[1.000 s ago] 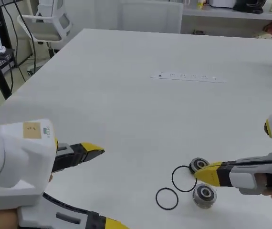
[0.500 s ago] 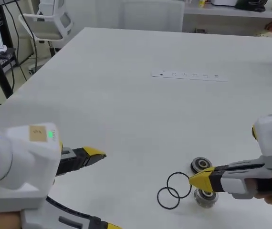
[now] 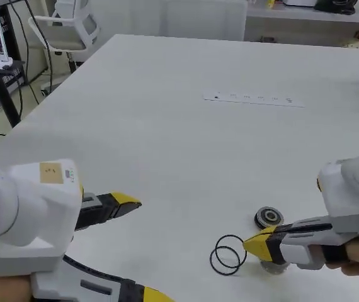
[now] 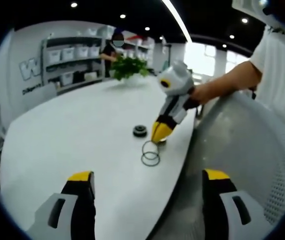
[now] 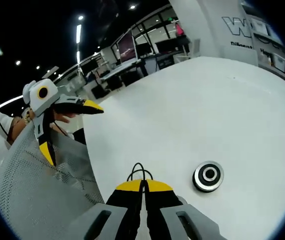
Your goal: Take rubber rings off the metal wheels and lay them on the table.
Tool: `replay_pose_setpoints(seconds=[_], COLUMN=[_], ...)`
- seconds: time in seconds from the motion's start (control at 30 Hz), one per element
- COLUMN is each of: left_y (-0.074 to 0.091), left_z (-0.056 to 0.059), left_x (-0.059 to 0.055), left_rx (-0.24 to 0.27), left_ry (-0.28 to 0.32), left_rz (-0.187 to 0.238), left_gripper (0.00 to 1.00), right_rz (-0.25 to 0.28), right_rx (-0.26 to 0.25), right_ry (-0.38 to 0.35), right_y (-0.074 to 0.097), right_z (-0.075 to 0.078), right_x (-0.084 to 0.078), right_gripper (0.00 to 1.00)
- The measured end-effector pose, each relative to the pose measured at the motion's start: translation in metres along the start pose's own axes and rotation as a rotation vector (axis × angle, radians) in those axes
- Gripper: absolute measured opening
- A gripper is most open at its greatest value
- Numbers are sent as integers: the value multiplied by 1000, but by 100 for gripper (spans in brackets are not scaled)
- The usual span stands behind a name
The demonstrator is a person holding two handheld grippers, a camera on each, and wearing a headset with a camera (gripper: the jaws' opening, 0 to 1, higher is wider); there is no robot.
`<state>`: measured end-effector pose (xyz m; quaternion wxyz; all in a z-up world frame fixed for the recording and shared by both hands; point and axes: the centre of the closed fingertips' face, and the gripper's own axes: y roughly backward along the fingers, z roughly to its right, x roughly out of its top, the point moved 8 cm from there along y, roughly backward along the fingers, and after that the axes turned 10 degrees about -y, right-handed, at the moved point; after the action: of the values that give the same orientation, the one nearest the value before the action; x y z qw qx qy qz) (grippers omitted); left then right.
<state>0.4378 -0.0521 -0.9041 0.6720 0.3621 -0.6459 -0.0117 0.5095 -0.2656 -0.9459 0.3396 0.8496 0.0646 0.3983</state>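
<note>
Toward 5 o'clock on the white table [image 3: 167, 126], the right gripper [image 3: 250, 244] has its yellow-tipped jaws pressed together on the near edge of a rubber ring [image 3: 231, 246], which extends to 9 o'clock from the tips. That ring overlaps a second ring [image 3: 225, 260] lying flat on the tabletop at its 7 o'clock. 1 metal wheel [image 3: 268, 218] sits on the table at 1 o'clock from the gripper tips, near them and apart from both rings. A second wheel [image 3: 273, 267], blurred, shows partly beneath the right gripper's jaws at 5 o'clock from the tips. At 8 o'clock in the head view, the left gripper [image 4: 147, 175] hovers with its jaws spread wide and nothing between them, well apart from the 2 rings. A flush socket strip [image 3: 254, 99] lies toward 12 o'clock on the table.
</note>
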Motion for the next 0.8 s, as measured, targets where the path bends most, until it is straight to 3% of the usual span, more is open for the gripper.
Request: replay_pose_setpoints(seconds=[0.27,0.57,0.8], left_y=[0,1,1], left_z=[-1,-1,-2], left_x=[-1,-1,-1], left_rx=[7,12,12], left_ry=[9,14,17], left_rz=[1,4,6], left_gripper=[89,88,88], right_rz=[30,0,-13], right_rx=[-2,-8,-40], right_ry=[-22,-3,28], right_y=[-3,-7,-8], right_z=[3,4,6], right_x=[1,-4,-4], right_gripper=[0,0,5])
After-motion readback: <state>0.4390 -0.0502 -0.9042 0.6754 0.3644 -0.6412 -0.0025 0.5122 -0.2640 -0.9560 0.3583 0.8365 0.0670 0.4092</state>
